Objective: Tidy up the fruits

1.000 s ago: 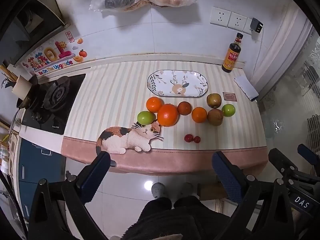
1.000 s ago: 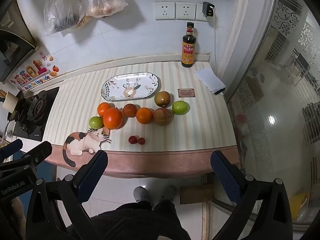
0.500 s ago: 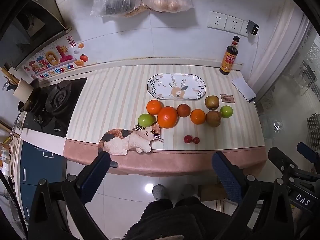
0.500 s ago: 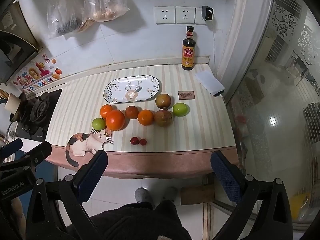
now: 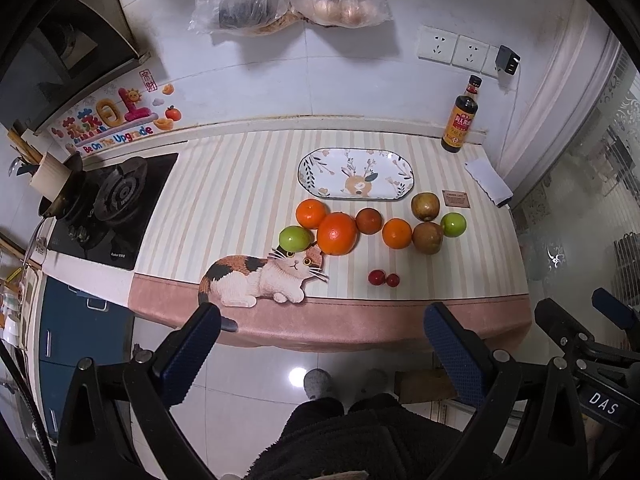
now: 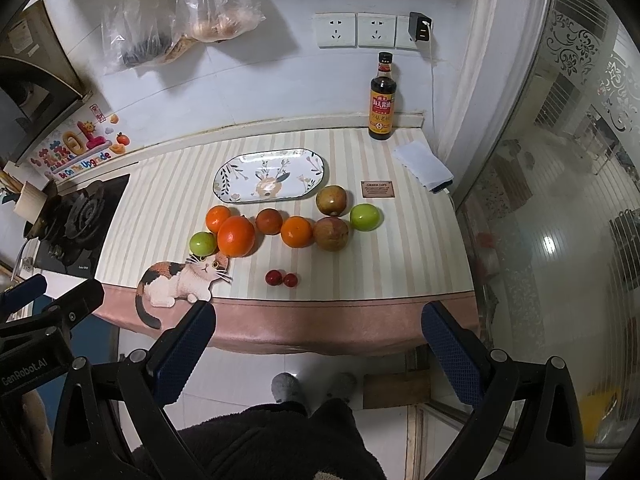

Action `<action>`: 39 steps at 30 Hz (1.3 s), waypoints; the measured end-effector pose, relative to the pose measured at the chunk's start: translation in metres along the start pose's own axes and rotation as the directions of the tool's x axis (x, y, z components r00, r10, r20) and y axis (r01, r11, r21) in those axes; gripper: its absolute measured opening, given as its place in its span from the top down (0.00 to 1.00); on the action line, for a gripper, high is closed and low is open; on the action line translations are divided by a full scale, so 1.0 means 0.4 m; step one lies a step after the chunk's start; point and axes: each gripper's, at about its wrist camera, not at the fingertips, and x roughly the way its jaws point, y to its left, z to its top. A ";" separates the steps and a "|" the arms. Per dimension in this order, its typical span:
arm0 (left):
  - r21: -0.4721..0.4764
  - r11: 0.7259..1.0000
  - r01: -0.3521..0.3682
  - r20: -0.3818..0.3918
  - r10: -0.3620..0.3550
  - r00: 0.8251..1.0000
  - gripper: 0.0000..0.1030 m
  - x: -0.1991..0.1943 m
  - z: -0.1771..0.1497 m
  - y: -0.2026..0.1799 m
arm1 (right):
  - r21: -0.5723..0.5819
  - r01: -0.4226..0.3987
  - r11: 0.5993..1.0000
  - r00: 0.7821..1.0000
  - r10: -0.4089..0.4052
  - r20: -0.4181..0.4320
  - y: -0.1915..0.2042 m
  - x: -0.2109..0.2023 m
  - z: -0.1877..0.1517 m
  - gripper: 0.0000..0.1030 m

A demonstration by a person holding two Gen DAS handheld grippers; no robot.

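Left gripper (image 5: 320, 344) and right gripper (image 6: 318, 344) — jaws wide apart, holding nothing, short of the counter. Fruits form a row running left–right, just near of the oval plate (image 5: 320, 160), its long axis parallel: green apple (image 5: 295, 238), large glossy orange (image 5: 337, 233), far-right green apple (image 5: 453, 224).

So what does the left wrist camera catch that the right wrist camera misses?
Only the left wrist view shows the blue cabinet below the stove, and the right gripper at its right edge. Only the right wrist view shows the left gripper at its left edge and more of the frosted glass door. Both share the striped counter, the empty oval plate, the row of oranges, apples and green fruit, the two small red fruits, the cat decoration, the sauce bottle, and each camera's own open fingers.
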 end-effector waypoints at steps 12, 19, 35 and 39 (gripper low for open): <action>-0.007 1.000 0.006 -0.023 -0.007 1.000 0.00 0.003 -0.009 0.008 | -0.006 -0.002 1.000 1.000 0.002 -0.006 0.006 -0.008 -0.003 0.00; -0.008 1.000 0.005 -0.017 -0.006 1.000 0.00 -0.001 -0.009 0.013 | -0.004 -0.004 1.000 1.000 0.004 -0.007 0.005 -0.010 -0.004 0.00; -0.008 1.000 0.005 -0.017 -0.005 1.000 0.00 -0.006 -0.008 0.013 | -0.005 -0.005 1.000 1.000 0.005 -0.005 0.004 -0.016 -0.007 0.00; -0.009 1.000 0.006 -0.018 -0.006 1.000 0.00 -0.009 -0.009 0.013 | -0.006 -0.005 1.000 1.000 0.005 -0.004 0.004 -0.015 -0.007 0.00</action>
